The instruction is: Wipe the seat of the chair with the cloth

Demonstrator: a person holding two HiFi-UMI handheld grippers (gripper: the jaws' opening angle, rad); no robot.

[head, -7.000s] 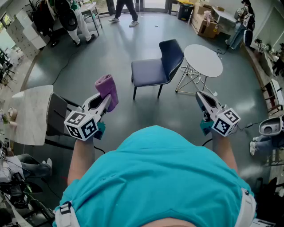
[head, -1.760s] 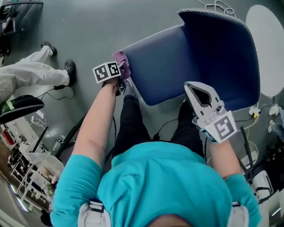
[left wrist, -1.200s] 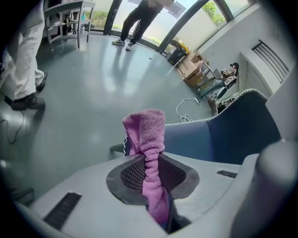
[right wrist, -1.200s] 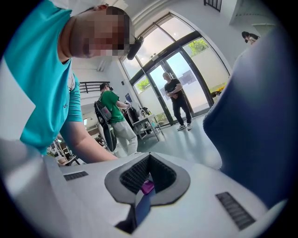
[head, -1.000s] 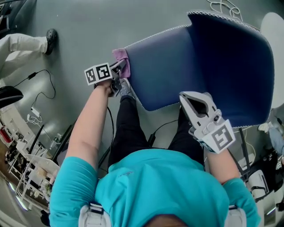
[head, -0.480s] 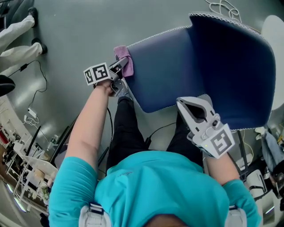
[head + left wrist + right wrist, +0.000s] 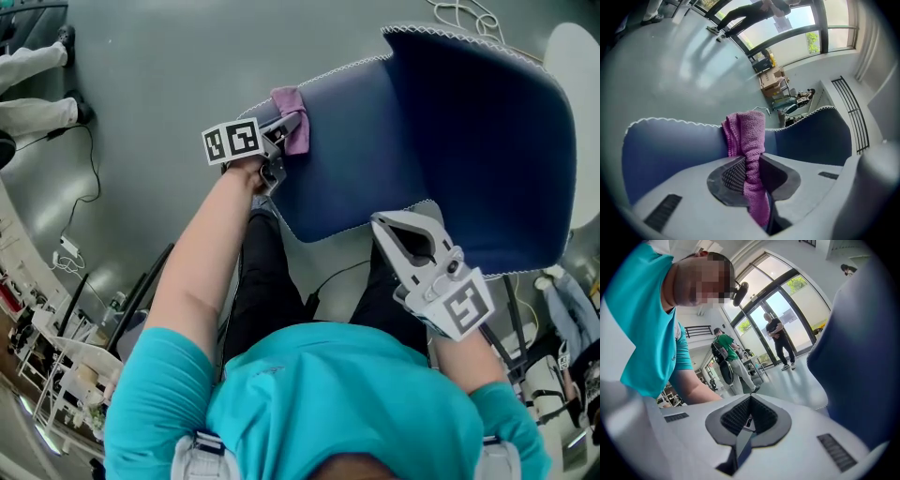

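A dark blue chair stands in front of me, its seat [image 7: 347, 155] [image 7: 670, 150] edged with white stitching and its backrest [image 7: 487, 131] to the right. My left gripper [image 7: 289, 122] [image 7: 751, 165] is shut on a pink cloth [image 7: 292, 105] [image 7: 747, 136], which rests on the seat near its left edge. My right gripper [image 7: 398, 230] [image 7: 749, 416] is shut with nothing in it and hovers at the seat's near edge, beside the backrest [image 7: 862, 362].
A round white table [image 7: 574, 103] stands at the far right, with cables [image 7: 464, 14] on the grey floor beyond the chair. A person's legs in white trousers [image 7: 33, 89] show at the far left. Cluttered racks [image 7: 56, 347] line the lower left.
My left gripper has slid the pink cloth to the right, from the seat's left corner farther onto the seat. The right gripper has barely moved.
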